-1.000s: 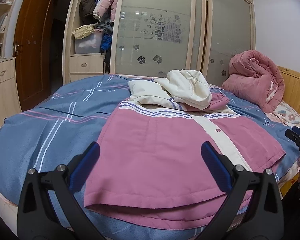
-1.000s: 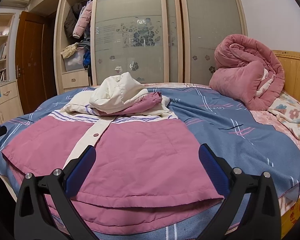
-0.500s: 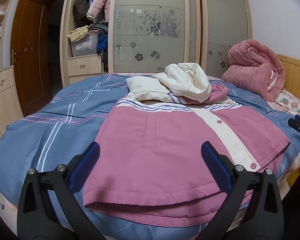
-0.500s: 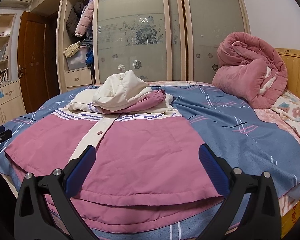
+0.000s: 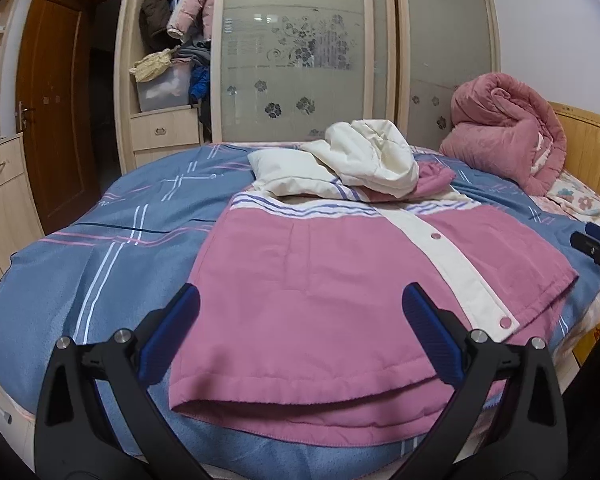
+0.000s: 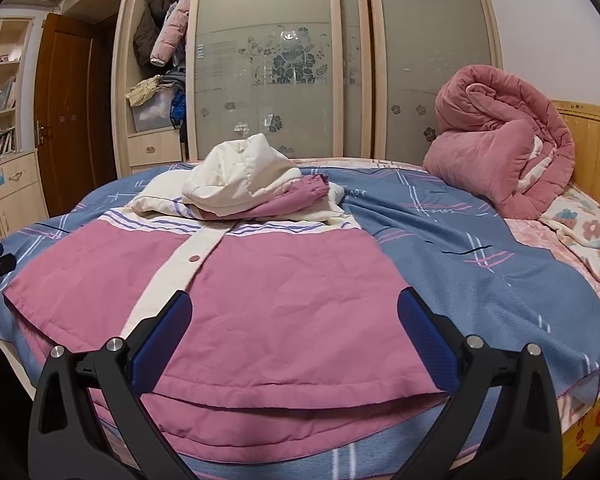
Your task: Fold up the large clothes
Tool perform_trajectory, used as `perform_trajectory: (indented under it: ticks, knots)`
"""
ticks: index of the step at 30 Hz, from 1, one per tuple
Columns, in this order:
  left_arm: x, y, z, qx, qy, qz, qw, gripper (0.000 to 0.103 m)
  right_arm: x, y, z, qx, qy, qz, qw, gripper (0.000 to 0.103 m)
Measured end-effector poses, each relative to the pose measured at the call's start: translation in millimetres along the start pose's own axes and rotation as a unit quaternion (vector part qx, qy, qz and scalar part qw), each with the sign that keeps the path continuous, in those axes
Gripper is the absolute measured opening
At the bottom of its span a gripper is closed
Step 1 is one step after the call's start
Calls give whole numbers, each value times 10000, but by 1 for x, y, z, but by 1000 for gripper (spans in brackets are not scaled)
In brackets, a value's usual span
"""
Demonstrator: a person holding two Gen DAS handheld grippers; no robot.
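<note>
We have drawn nearer the jacket [image 5: 320,280] at the bed's [image 5: 100,264] near edge; left gripper [image 5: 300,330] and right gripper [image 6: 294,330] both spread, empty.

Home bedroom: bed [image 6: 480,280], rolled quilt [image 6: 500,136], wardrobe [image 5: 300,40] (sliding doors).

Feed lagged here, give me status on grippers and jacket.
Left hand-held gripper open, empty. Right hand-held gripper open, empty. Pink jacket flat on bed, hood bunched on top. Hem unobstructed.
</note>
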State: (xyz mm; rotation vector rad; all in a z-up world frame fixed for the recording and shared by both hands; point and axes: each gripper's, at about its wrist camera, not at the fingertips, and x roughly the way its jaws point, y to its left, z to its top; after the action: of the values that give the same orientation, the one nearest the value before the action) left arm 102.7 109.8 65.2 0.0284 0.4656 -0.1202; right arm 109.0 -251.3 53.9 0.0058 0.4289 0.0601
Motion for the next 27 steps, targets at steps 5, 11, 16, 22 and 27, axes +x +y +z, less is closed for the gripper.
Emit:
perform_trajectory:
  ticks: [5,11,16,22,27]
  knots:
    - [0,23,-4,-262,261,-10,9993,101,6,-45,-1,794,323,222,9961,102]
    - [-4,75,-8,-1455,310,-258,9885,101,39,-140,-7,2858,826,1203,9471,102]
    - [-3,71,-6,-1425,289,-298,9889,101,79,-171,-21,3528,1469,1626,9097,102]
    - [0,51,-4,-1151,306,-492,9917,101,105,-158,-32,3144,2295,2189,8947,102]
    - [-1,45,-4,-1077,309,-618,9918,101,84,-151,-44,3355,2394,2815,8666,102]
